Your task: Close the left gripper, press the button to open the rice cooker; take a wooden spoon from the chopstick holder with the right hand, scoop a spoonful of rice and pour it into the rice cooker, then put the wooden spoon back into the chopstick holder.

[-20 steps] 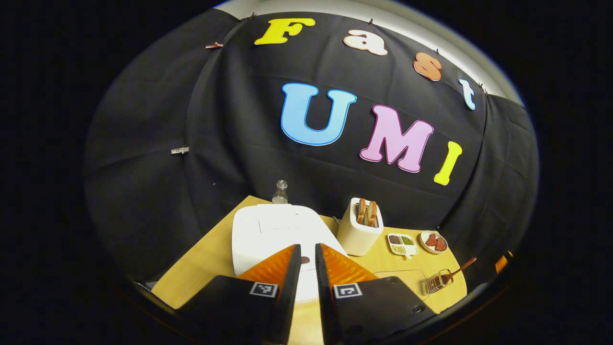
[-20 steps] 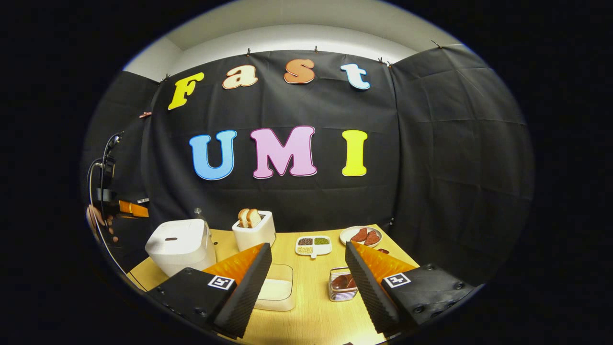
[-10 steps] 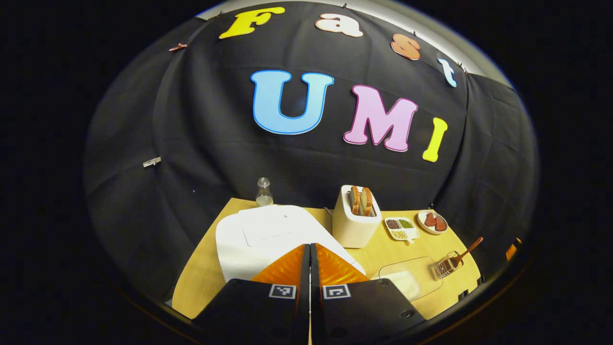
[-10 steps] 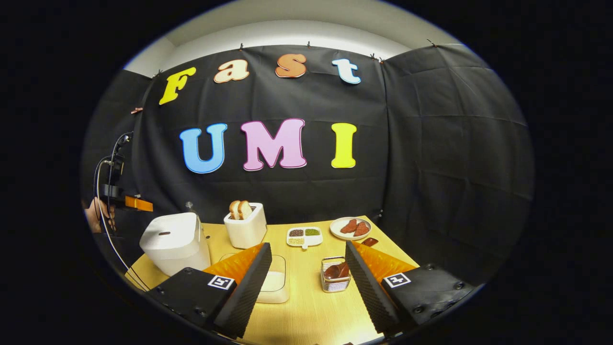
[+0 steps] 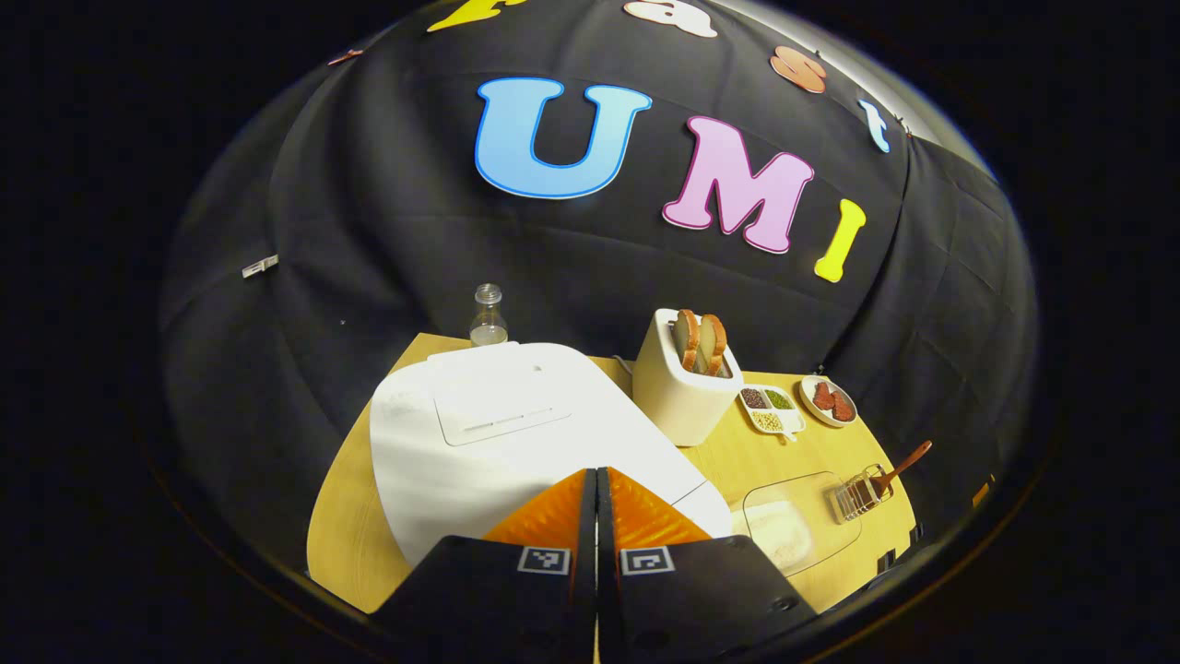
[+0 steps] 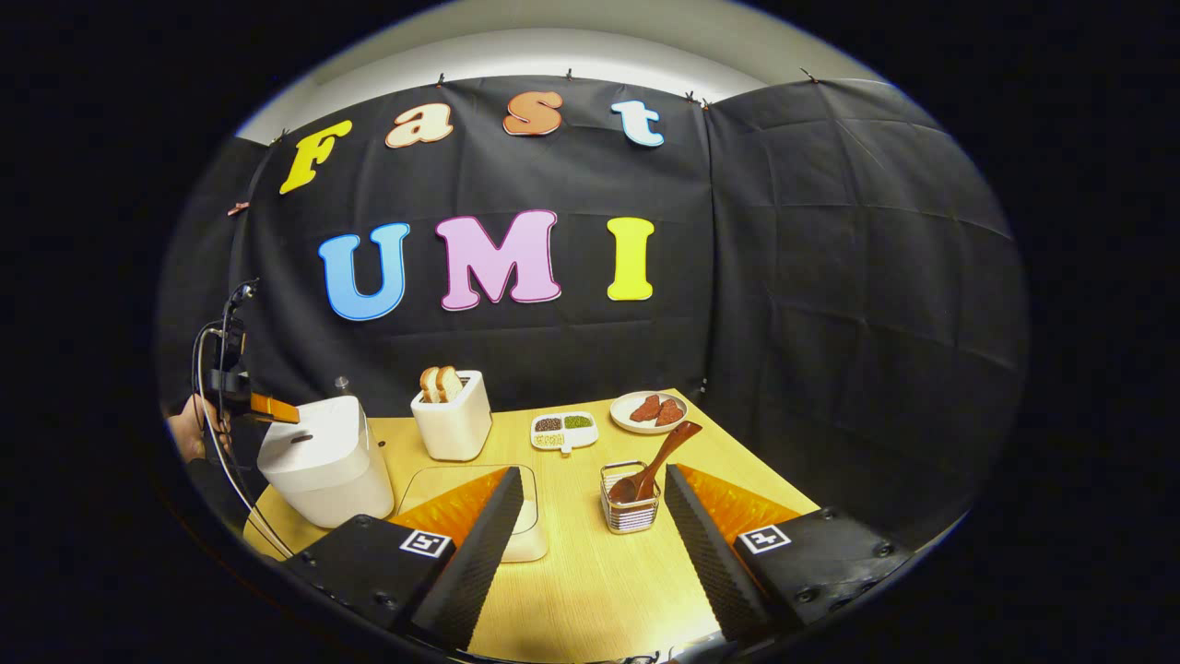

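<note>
The left gripper (image 5: pixel 596 480) has its fingers pressed together, empty, just above the front of the rice cooker (image 5: pixel 516 433), which stands at the surface's left edge with its lid down. Press straight down on the button, squarely, without sliding off. The right gripper (image 6: pixel 590 516) is spread wide and empty, near the chopstick holder (image 6: pixel 630 503) holding the wooden spoon (image 6: pixel 659 461) mid-surface.

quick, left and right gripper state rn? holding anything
Left gripper: closed, holding nothing, over the rice cooker lid.
Right gripper: open, holding nothing; wooden spoon sits in the chopstick holder.
</note>
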### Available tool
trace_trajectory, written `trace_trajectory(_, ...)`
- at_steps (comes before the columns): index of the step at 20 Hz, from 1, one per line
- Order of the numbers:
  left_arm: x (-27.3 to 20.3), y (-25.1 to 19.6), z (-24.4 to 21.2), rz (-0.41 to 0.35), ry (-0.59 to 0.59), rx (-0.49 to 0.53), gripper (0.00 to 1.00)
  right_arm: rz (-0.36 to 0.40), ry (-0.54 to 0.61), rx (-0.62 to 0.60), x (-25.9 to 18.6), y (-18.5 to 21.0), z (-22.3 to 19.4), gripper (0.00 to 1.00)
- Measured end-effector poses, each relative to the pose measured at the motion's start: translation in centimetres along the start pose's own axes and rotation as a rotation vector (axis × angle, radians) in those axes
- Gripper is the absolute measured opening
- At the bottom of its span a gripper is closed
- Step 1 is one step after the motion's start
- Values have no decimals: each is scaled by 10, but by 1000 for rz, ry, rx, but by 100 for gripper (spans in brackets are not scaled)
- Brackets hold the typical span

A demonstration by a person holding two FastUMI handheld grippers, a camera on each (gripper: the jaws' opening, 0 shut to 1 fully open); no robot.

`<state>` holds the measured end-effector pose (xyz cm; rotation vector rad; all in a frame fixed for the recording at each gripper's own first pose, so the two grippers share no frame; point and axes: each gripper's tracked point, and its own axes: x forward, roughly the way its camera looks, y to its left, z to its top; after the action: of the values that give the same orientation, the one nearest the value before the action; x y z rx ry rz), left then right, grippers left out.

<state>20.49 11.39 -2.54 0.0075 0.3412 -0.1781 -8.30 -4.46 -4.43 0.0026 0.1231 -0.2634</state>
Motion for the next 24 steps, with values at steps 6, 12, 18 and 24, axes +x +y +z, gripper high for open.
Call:
trace_trajectory(6,13,3,-19,-15,30,-35,6,-31,26,3,-15,1,-11,97)
trace_trajectory(12,15,4,-24,-24,19,-58,7,-43,14,25,-14,1,-8,97)
trace_trajectory(18,8,1,-16,1,-19,-71,7,-12,-11,15,-6,-2,4,97)
trace_trajectory(24,-53,-18,56,104,-290,5,7,35,2,46,27,-14,9,97)
